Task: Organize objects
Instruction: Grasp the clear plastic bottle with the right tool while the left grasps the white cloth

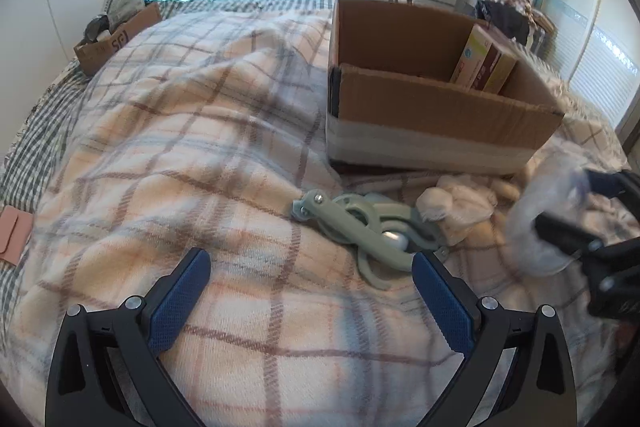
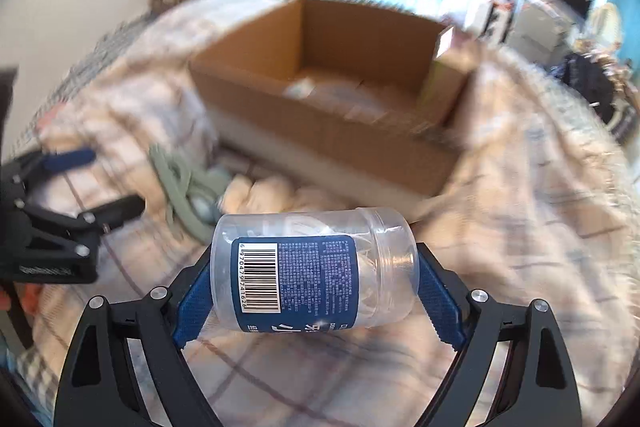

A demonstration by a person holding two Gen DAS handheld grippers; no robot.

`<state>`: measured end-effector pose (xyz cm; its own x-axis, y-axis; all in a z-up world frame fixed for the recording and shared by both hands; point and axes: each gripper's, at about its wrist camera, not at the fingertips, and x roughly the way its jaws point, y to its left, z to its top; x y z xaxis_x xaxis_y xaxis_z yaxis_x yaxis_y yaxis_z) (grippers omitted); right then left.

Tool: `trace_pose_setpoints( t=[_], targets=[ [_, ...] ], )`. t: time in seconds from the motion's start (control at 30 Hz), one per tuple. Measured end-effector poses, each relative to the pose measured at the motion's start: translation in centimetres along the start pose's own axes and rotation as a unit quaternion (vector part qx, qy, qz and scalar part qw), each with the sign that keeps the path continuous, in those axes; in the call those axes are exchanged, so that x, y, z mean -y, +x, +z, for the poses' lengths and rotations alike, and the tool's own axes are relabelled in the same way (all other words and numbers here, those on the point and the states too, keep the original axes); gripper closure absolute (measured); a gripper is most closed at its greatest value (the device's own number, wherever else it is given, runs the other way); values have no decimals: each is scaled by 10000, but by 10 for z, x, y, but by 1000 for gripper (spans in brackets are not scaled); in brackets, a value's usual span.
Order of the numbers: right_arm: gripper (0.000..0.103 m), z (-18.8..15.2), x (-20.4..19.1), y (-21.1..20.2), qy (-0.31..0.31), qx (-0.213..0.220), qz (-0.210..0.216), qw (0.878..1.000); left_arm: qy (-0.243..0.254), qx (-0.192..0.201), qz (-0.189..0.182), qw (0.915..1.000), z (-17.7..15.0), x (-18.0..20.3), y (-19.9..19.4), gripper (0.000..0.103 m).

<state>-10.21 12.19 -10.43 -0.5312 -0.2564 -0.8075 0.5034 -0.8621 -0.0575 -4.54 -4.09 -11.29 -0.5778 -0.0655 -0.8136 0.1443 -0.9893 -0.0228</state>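
Because the job is tidying loose things into one place, the bed point(image 1: 180, 155) serves as the work surface, its plaid blanket spread wide and rumpled. On the far right of it sits the open cardboard box point(image 1: 432, 115), flaps out of the way so things can be dropped straight in; a couple of flat packets point(image 1: 484, 63) already stand on edge against its right wall, which I take as the sorted lot. Just in front of the box lie the leftovers: a pale green plastic clamp-like gadget point(image 1: 360, 227) and, touching its right side, a crumpled white cloth point(image 1: 456, 207).

Smaller still is the clear plastic jar point(image 2: 316, 271) with a blue label and barcode. The right tool point(image 2: 316, 279) grips it sideways by its two ends, pads pressed on base and lid, lifted off the blanket and facing the box, probably so it can go in next. The left tool point(image 1: 312, 291) is spread wide and empty, hovering over the blanket just near the green gadget, touching nothing.
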Motion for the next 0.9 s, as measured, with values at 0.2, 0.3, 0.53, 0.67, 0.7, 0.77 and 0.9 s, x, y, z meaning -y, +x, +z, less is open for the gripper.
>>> trace_pose_setpoints(
  t=[0.2, 0.3, 0.53, 0.67, 0.7, 0.77, 0.9],
  targets=[
    [14, 15, 27, -45, 108, 467, -1038, 9934, 261, 259, -391, 9986, 9, 45, -9, 0],
    [14, 12, 49, -59, 423, 620, -1053, 9916, 550, 202, -556, 9967, 11, 72, 7, 0],
    [14, 2, 75, -42, 790, 464, -851, 9922, 639, -262, -695, 9952, 23, 104, 74, 26],
    [14, -6, 89, -28, 1093, 310, -684, 9912, 829, -518, -810, 9919, 23, 114, 91, 72],
    [14, -7, 87, -25, 1117, 296, -652, 9912, 899, -486, -830, 9913, 21, 116, 90, 74],
    [14, -10, 88, -22, 1155, 299, -598, 9911, 957, -349, -882, 9909, 19, 116, 82, 82],
    [14, -14, 84, -24, 1158, 373, -557, 9910, 894, -179, -984, 9910, 13, 111, 61, 86]
  ],
)
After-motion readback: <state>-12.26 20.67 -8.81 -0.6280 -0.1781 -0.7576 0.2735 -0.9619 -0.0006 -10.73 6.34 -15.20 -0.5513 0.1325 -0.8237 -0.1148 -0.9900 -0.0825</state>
